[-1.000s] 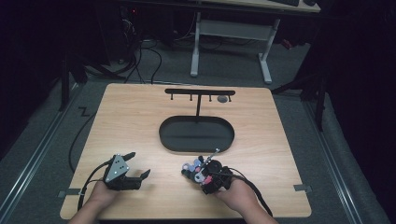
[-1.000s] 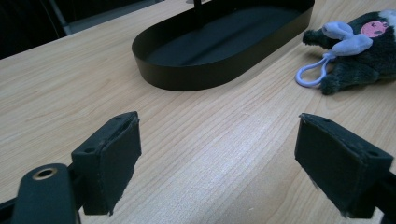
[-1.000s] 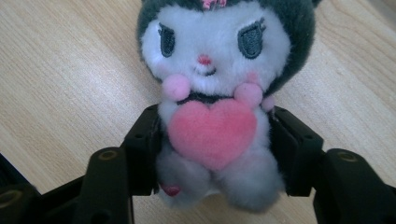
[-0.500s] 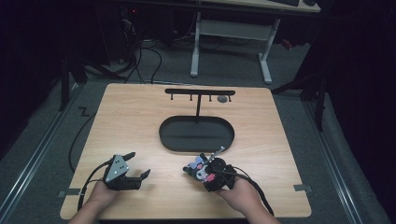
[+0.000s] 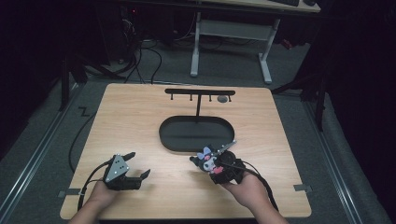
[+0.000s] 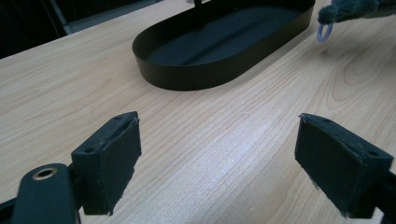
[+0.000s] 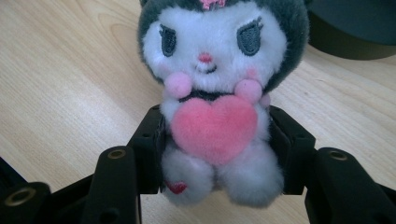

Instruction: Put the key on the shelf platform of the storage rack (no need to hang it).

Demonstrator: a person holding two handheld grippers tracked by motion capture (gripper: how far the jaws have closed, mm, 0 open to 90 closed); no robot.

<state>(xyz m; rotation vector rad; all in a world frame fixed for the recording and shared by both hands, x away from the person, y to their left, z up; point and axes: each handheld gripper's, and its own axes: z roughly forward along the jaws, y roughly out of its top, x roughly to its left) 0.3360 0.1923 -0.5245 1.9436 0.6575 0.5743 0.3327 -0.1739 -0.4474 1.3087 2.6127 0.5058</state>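
Plush toy (image 7: 212,116) is sitting pinched between the right hand-held gripper's (image 5: 219,164) jaws, just near of the black tray (image 5: 196,145); left hand-held gripper (image 5: 133,169) is resting spread, well apart.

From where I stand there is no writing to read anywhere: no word, brand, label or number. The nearest things to signs are motifs on the plush toy (image 7: 217,93), which carries a pink heart (image 7: 214,128) on its front, a small red heart stitched on one foot, and a pink bow on top of its head. Beyond that, a dark zigzag mark (image 5: 84,111) lies on the floor by the table's far left corner; it spells nothing legible.
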